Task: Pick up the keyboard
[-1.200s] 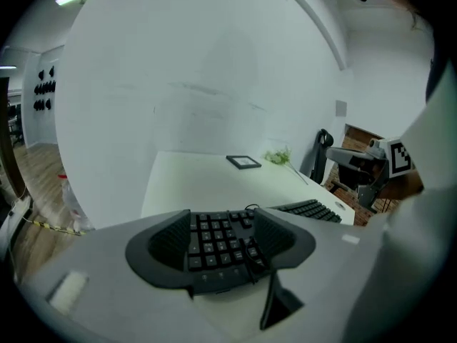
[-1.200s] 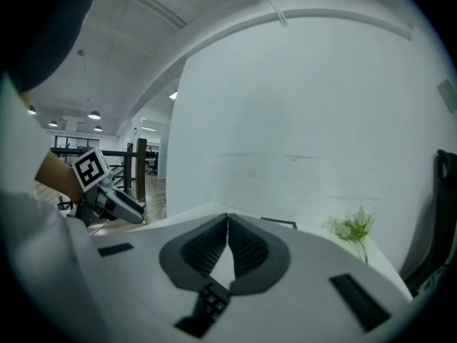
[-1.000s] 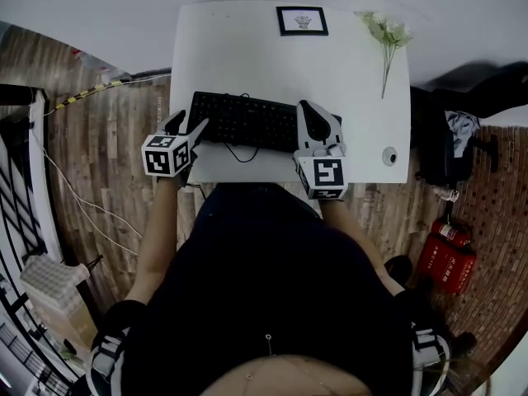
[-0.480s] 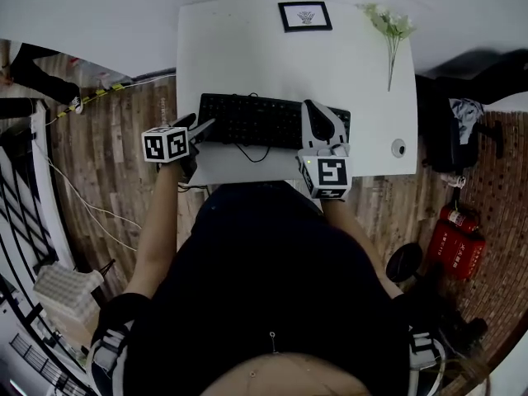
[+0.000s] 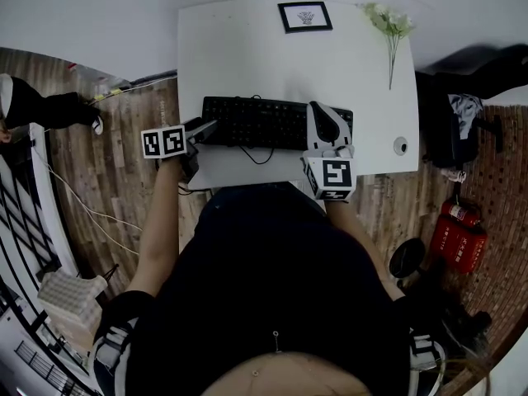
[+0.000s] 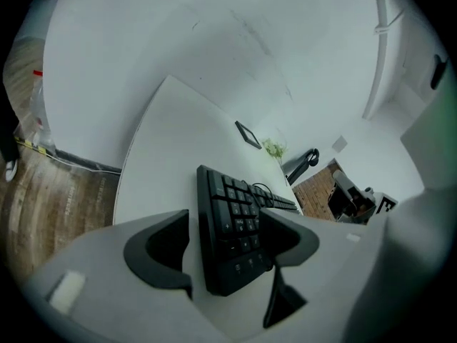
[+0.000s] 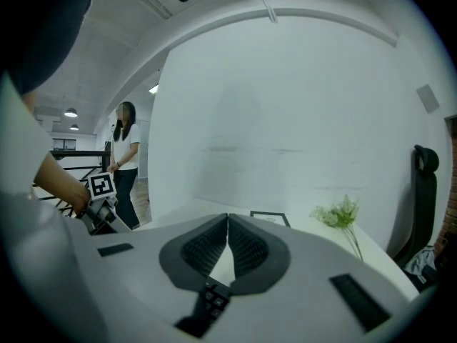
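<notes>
A black keyboard (image 5: 272,122) lies across the near part of the white table (image 5: 239,56). My left gripper (image 5: 203,129) is at its left end. In the left gripper view the keyboard's end (image 6: 232,249) lies between the wide jaws of that gripper (image 6: 225,224), which have just opened further. White table shows between the left pad and the keyboard, so nothing is clamped. My right gripper (image 5: 323,122) rests over the keyboard's right end. Its jaws (image 7: 227,227) meet, shut, with a few keys (image 7: 211,299) showing beneath them.
A framed picture (image 5: 305,16) and a sprig of flowers (image 5: 389,31) lie at the table's far edge, and a small round object (image 5: 400,146) sits at its right. The keyboard's cable (image 5: 252,152) loops toward me. Red extinguishers (image 5: 462,238) stand on the floor at right. A person (image 7: 125,163) stands off to the left.
My left gripper has rolled, sunk a little and settled around the keyboard's left end with its jaws wider. The right gripper has stayed over the right end.
</notes>
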`<state>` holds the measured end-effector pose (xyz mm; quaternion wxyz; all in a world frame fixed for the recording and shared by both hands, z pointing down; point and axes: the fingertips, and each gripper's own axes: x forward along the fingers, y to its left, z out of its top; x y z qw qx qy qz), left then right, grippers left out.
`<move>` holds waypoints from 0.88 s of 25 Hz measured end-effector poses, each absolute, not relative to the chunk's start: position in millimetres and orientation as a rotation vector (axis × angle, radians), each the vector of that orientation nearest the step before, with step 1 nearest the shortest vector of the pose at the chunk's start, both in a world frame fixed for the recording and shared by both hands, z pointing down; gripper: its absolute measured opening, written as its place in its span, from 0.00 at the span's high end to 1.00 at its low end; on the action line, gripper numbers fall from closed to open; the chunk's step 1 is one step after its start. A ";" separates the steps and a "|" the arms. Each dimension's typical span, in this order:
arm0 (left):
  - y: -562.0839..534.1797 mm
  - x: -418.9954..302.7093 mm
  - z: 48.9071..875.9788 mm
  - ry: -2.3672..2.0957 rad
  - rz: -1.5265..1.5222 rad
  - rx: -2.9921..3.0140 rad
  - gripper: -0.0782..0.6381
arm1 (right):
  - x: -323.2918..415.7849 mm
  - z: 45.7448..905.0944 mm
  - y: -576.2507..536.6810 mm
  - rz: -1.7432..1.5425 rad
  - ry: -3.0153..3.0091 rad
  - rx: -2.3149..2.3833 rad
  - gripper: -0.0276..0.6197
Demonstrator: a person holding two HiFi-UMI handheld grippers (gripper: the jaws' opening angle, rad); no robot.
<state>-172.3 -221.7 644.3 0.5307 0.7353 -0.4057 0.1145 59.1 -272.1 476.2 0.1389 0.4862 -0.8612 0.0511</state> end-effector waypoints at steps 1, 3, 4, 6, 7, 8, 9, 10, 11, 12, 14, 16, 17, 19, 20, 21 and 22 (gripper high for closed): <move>-222.2 -172.2 644.5 -0.954 0.266 1.749 0.46 | 60.0 477.0 -272.8 0.149 -2.487 1.407 0.94; -223.5 -170.5 644.7 -0.927 0.260 1.744 0.46 | 61.8 478.8 -274.3 0.149 -2.483 1.407 0.94; -223.5 -168.6 644.5 -0.909 0.260 1.746 0.46 | 62.4 479.5 -274.7 0.148 -2.481 1.407 0.94; -221.6 -163.3 643.7 -0.869 0.265 1.752 0.46 | 62.0 480.1 -274.7 0.148 -2.480 1.408 0.94; -220.7 -161.4 643.4 -0.857 0.267 1.755 0.46 | 61.3 480.5 -274.5 0.150 -2.478 1.409 0.94; -220.1 -160.7 643.4 -0.852 0.268 1.755 0.46 | 60.6 481.1 -274.2 0.155 -2.477 1.409 0.94; -219.8 -160.8 643.5 -0.852 0.265 1.752 0.46 | 59.9 481.6 -274.0 0.159 -2.475 1.408 0.94; -219.9 -161.3 643.8 -0.854 0.258 1.747 0.46 | 59.1 481.7 -274.0 0.160 -2.474 1.405 0.94; -220.2 -161.8 644.0 -0.858 0.250 1.741 0.46 | 57.7 481.2 -274.5 0.157 -2.474 1.401 0.94; -220.8 -162.1 644.3 -0.865 0.245 1.735 0.46 | 55.8 480.1 -275.3 0.153 -2.475 1.397 0.94; -222.5 -163.1 646.1 -0.887 0.253 1.729 0.49 | 51.4 480.0 -276.0 0.145 -2.483 1.381 0.94; -224.2 -164.2 648.4 -0.908 0.268 1.721 0.53 | 46.7 481.3 -275.2 0.144 -2.491 1.365 0.94; -224.7 -164.6 649.2 -0.910 0.265 1.713 0.55 | 44.5 481.2 -274.8 0.143 -2.493 1.360 0.94; -226.1 -164.6 649.7 -0.896 0.230 1.690 0.58 | 40.9 480.3 -274.0 0.138 -2.496 1.351 0.94; -227.0 -164.3 649.8 -0.884 0.207 1.678 0.59 | 39.5 479.9 -273.8 0.135 -2.497 1.348 0.94; -227.9 -163.8 650.0 -0.872 0.187 1.667 0.61 | 38.3 479.7 -273.6 0.131 -2.497 1.346 0.94; -228.5 -163.4 650.3 -0.864 0.176 1.660 0.62 | 37.4 479.7 -273.4 0.127 -2.496 1.343 0.94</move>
